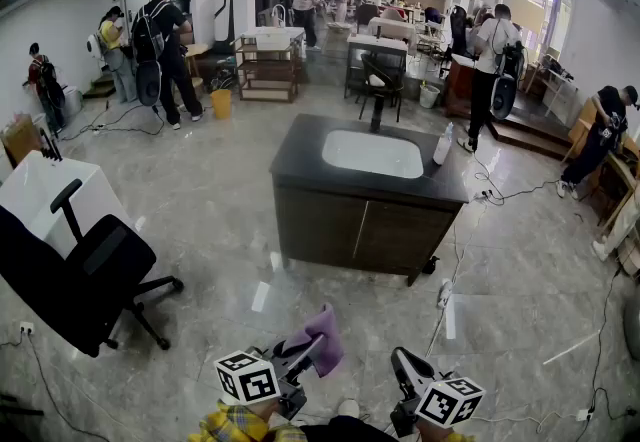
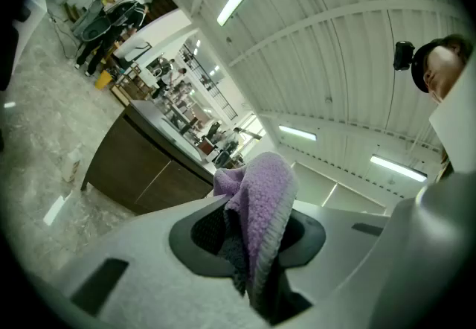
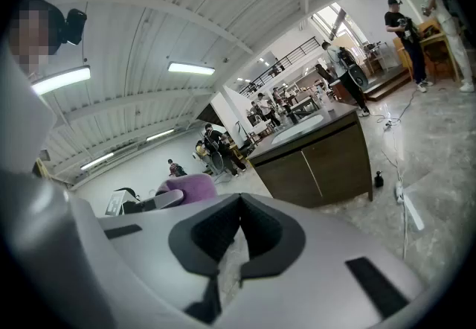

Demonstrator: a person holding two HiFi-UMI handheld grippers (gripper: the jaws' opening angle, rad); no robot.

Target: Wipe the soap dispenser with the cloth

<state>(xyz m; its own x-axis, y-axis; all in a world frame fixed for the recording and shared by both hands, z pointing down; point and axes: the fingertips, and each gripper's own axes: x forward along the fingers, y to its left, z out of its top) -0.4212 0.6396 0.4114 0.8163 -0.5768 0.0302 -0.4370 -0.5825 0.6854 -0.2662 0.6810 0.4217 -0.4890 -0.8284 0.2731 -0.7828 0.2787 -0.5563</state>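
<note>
The left gripper (image 1: 303,358) grasps a purple cloth (image 1: 324,334) in its jaws, the fabric bunched and standing up past the tips. Beside it, the right gripper (image 1: 404,363) has its jaws clenched together on nothing. Well apart from both, across the grey floor (image 1: 220,220), the white soap dispenser (image 1: 443,144) stands upright at the right edge of the dark vanity worktop (image 1: 300,156), just beside the sink basin (image 1: 372,153).

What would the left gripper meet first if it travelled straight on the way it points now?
Bare floor lies ahead; the left gripper, shut on the purple cloth, would probably reach the sink cabinet first, though depth is unclear.
</note>
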